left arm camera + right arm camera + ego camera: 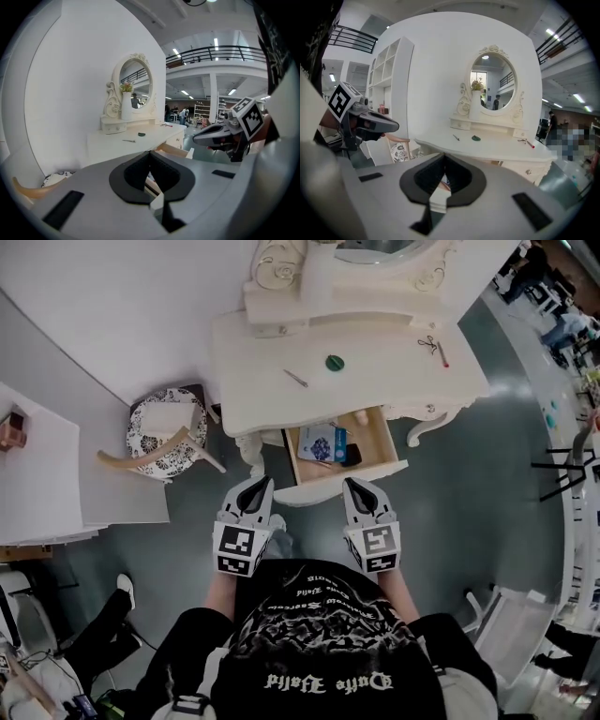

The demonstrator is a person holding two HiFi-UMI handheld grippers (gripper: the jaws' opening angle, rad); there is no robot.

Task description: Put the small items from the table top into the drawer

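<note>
Holds left gripper (255, 486) and right gripper (357, 486) level, fingers together and empty, seemingly free to reach. Has drawer (323, 489) open just ahead of fingertips, likely for disc (335, 363) and scissors (428, 344) farther beyond.

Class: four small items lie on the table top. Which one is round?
The green disc near the middle of the table; the slim metal tool, the scissors and the red pen are all elongated.
</note>
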